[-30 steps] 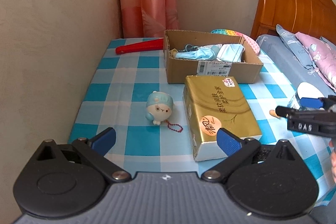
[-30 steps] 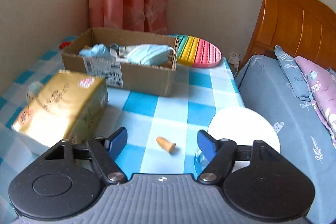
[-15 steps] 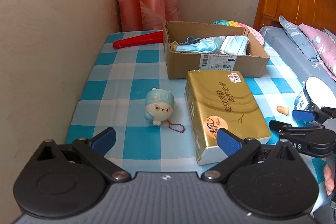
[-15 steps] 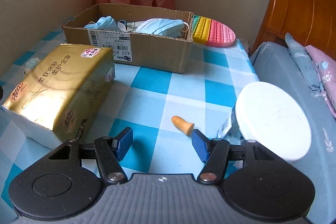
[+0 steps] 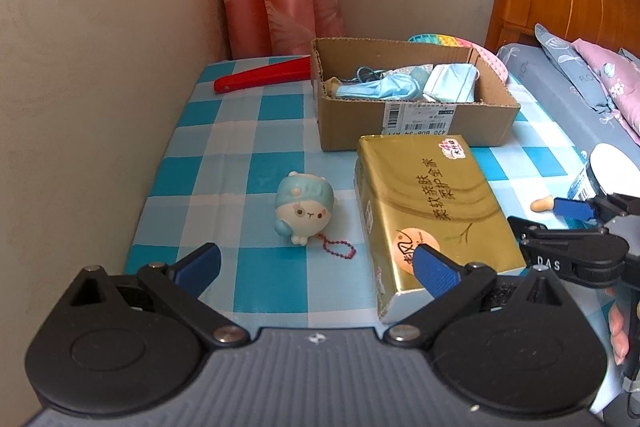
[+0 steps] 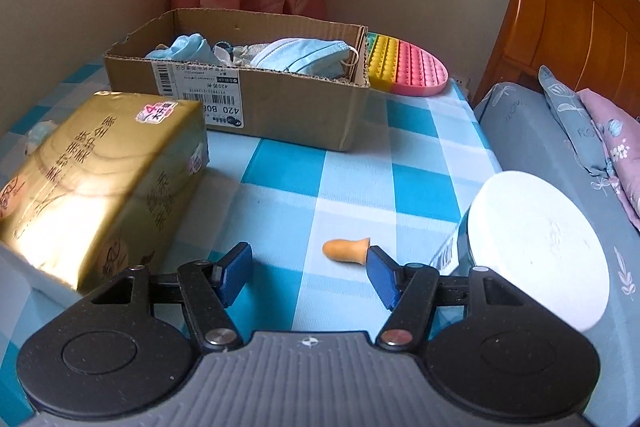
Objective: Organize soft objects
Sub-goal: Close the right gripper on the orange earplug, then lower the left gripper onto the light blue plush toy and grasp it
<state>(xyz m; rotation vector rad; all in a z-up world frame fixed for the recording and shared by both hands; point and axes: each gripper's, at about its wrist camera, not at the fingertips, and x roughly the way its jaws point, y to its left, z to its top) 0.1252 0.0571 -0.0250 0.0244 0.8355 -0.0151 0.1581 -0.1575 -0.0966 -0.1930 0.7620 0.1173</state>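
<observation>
A small orange earplug point(image 6: 346, 250) lies on the checked cloth, just ahead of my open right gripper point(image 6: 310, 273) and touching or nearly touching its right fingertip point(image 6: 380, 267); it also shows in the left wrist view point(image 5: 541, 205). A cardboard box point(image 6: 280, 103) holds blue face masks point(image 6: 304, 57). My left gripper point(image 5: 316, 265) is open and empty, low over the near table edge. A blue squishy toy point(image 5: 304, 207) with a bead chain lies ahead of it. A gold tissue pack point(image 5: 428, 211) lies between the grippers.
A white-lidded tub point(image 6: 536, 247) stands right of the earplug. A rainbow pop-it mat point(image 6: 404, 65) lies behind the box. A red folded fan point(image 5: 262, 79) lies at the back left. Walls bound the left and back; a bed point(image 6: 560, 131) is on the right.
My right gripper has moved forward and down toward the earplug, which now lies by its right fingertip. The left gripper has pulled back slightly; its view has shifted.
</observation>
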